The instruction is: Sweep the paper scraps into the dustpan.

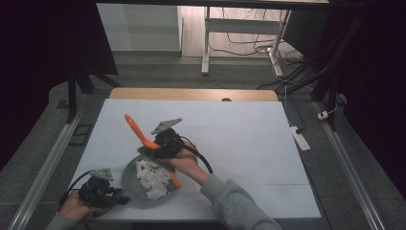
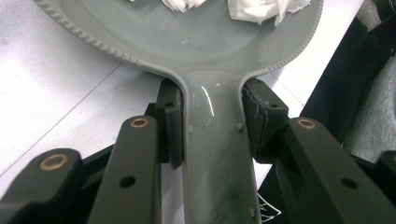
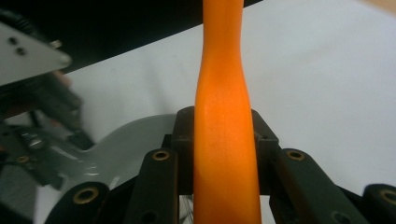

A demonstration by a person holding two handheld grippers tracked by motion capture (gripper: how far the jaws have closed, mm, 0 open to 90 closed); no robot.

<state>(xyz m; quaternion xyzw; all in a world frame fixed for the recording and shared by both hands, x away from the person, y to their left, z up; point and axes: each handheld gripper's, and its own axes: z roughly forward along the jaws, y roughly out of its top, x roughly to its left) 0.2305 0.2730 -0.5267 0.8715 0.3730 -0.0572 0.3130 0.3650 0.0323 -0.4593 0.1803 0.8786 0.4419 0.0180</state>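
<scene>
A grey pan [image 1: 128,178] with a beaded rim sits near the front left of the white table, with crumpled white lumps [image 1: 152,178] in it. My left gripper [image 1: 120,198] is shut on the pan's flat handle. In the left gripper view the pads press both sides of that handle [image 2: 212,154], with the pan's bowl [image 2: 196,46] and white lumps [image 2: 261,9] beyond. Above the pan's far edge, my right gripper [image 1: 157,146] is shut on an orange utensil [image 1: 135,128]. The utensil slants up to the left, and its other end [image 1: 176,182] shows by the pan. The orange handle [image 3: 223,93] runs straight up between the right jaws.
The white table top [image 1: 249,143] has open surface to the right and the far side, ending in a wooden strip [image 1: 191,94]. Beyond stand a white desk frame [image 1: 206,43] and floor cables. A power strip [image 1: 300,136] lies on the floor at right.
</scene>
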